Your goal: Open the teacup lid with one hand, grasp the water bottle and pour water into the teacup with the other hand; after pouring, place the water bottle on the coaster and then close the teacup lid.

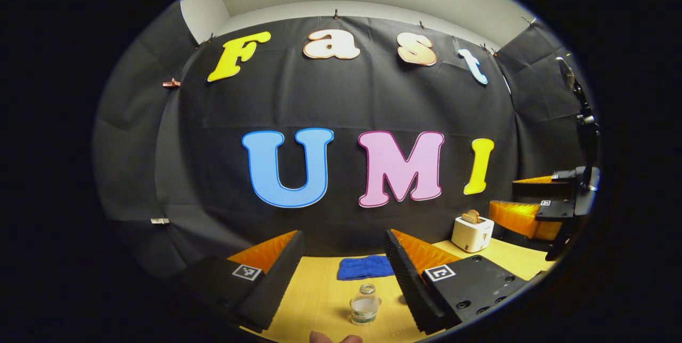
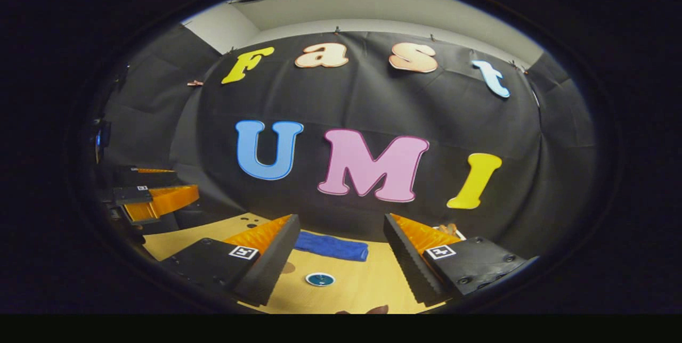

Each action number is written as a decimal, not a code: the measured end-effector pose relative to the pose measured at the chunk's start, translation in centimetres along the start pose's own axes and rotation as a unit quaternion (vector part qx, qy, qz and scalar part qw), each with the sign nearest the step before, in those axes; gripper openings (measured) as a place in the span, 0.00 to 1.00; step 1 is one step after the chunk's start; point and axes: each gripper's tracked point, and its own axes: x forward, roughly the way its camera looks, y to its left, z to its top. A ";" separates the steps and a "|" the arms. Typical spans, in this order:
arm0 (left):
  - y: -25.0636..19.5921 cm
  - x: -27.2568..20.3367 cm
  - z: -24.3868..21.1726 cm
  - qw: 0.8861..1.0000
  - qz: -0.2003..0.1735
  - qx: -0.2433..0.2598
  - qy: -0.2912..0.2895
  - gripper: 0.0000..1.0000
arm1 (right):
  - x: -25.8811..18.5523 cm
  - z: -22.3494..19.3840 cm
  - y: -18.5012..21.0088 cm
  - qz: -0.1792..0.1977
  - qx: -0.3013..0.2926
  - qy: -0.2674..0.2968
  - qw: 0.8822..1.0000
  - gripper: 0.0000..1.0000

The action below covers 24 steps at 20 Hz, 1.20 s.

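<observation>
In the left gripper view, the left gripper (image 1: 343,258) has its fingers wide apart and empty; the water bottle (image 1: 365,304) stands on the table (image 1: 319,300) at the bottom centre, before a blue cloth (image 1: 365,267), with a toaster (image 1: 472,232) at the lower right. In the right gripper view, the right gripper (image 2: 341,252) is also spread and empty, above the round coaster (image 2: 320,279) at the bottom centre.

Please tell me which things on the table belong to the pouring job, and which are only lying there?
For the job: the water bottle, standing between the open left gripper's fingers; the round coaster, ahead of the open right gripper.

Lying about: blue cloth, white toaster.
</observation>
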 end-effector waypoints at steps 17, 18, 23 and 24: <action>-3.7 4.2 -20.6 0.999 -0.019 0.006 0.042 0.95 | 9.0 -26.0 2.9 0.051 -0.002 0.085 0.995 0.95; -3.8 4.2 -21.3 0.999 -0.019 0.008 0.044 0.95 | 9.4 -26.9 3.3 0.056 0.000 0.087 0.995 0.92; -3.9 4.2 -24.6 0.998 -0.008 -0.009 0.059 0.95 | 11.9 -30.2 3.1 0.058 0.008 0.098 0.993 0.82; -3.9 4.2 -25.1 0.998 -0.007 -0.013 0.062 0.95 | 12.3 -30.8 3.2 0.059 0.014 0.106 0.993 0.82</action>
